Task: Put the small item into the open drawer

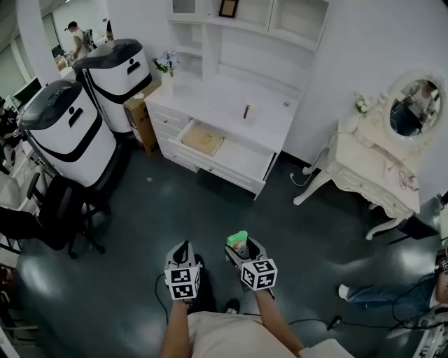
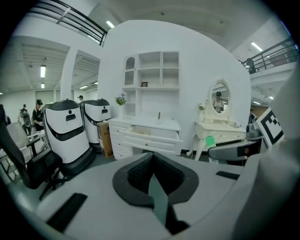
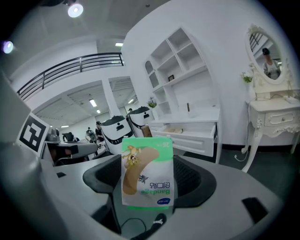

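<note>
Right gripper [image 3: 149, 187]: clamped on a green-and-white bandage box [image 3: 147, 174], which stands upright between the pads; its print reads upside down in the right gripper view.
Left gripper [image 2: 153, 173]: jaws pressed together with nothing between them.
Pair: held side by side and near each other in front of the person, low in the head view, with the right one slightly ahead.
Box position: in the air over the dark floor [image 1: 210, 217], well apart from the drawer [image 1: 222, 152].
Drawer: pulled out of the white desk [image 1: 224, 98] and open; a flat tan item [image 1: 203, 138] lies at its left end in the head view.
Desk: set against a white wall under open shelves [image 1: 245, 21]; a small dark bottle [image 1: 246, 111] stands upright on top and a plant [image 1: 165, 64] sits at the left corner.
Left of desk: a carton [image 1: 140, 119], then two white-and-black machines [image 1: 66, 133] and a black chair [image 1: 59, 213].
Right of desk: a cream dressing table [image 1: 364, 164] with an oval mirror [image 1: 413, 106].
Lower right: a person's legs [image 1: 374, 294] in jeans, stretched across the floor among cables.
</note>
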Motion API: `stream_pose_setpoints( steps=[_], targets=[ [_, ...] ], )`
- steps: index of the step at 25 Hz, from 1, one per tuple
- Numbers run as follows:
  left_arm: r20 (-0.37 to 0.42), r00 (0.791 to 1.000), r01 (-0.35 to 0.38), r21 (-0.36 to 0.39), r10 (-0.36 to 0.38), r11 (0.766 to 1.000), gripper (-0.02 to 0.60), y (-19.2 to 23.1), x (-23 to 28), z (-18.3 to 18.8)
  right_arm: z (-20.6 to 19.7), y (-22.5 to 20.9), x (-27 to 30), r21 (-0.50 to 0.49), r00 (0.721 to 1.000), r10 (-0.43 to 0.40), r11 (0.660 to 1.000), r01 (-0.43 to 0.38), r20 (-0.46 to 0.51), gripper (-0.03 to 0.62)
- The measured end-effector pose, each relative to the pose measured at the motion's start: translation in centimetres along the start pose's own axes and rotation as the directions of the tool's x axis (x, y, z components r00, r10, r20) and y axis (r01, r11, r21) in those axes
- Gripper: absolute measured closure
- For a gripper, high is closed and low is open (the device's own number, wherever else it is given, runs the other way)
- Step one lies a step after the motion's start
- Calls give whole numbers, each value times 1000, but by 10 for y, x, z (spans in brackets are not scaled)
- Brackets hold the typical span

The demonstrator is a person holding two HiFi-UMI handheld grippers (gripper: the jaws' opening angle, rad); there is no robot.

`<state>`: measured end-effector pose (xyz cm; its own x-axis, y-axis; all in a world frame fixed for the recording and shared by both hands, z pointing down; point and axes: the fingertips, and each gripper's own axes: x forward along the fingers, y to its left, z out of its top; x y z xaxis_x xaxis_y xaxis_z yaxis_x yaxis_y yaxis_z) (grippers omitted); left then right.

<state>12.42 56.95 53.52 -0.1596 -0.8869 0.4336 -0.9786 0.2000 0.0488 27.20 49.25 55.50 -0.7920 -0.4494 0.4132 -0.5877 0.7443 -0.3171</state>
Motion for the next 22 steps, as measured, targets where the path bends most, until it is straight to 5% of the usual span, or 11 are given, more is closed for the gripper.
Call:
stream_pose_setpoints(
  steps=[7, 22],
  targets=[
    [11, 1000, 3, -97, -2, 995, 565, 40, 75, 38, 34, -15, 64, 0, 999, -4, 1000, 4, -42, 232],
    [-21, 994, 109, -87, -111, 990, 565, 141, 192, 107, 106, -32, 207, 35, 996, -85, 996, 86, -33, 232]
  ],
)
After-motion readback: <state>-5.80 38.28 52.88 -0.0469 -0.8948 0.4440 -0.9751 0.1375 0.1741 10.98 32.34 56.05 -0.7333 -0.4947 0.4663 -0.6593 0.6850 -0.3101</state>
